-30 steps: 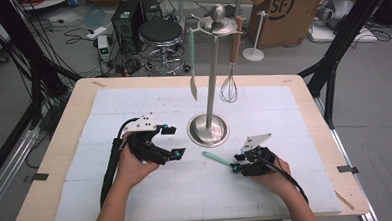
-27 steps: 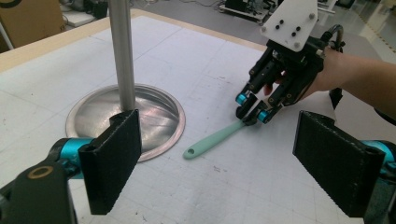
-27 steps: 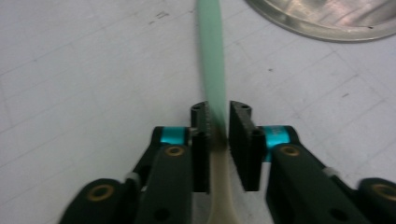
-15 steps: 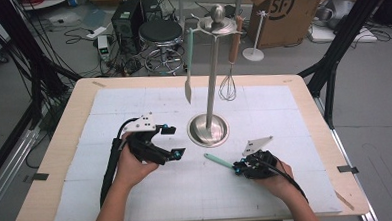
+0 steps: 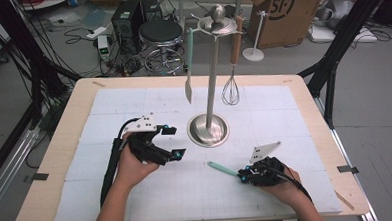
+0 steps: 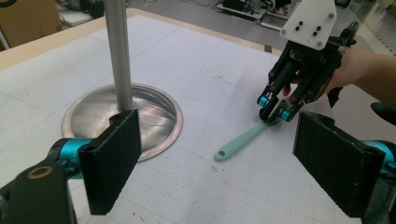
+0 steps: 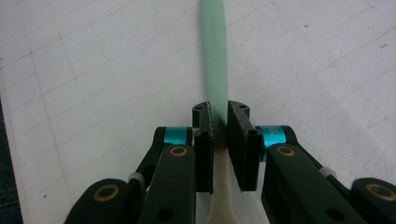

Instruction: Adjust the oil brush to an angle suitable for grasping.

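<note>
the right gripper (image 5: pixel 243 176) is clamped on a mint-handled utensil (image 5: pixel 222 169) lying on the white mat (image 5: pixel 284 111), its working end hidden under the jaws; the left gripper (image 5: pixel 173 141) gapes empty beside the stand (image 5: pixel 208 130); a box (image 5: pixel 279 9) reads "sf".

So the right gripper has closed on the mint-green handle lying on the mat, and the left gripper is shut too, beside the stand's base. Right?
Not quite: the left gripper is open, jaws wide apart with nothing between them, as the left gripper view shows. The rest holds: the right gripper is shut on the mint-green handle, near the stand's base.
</note>
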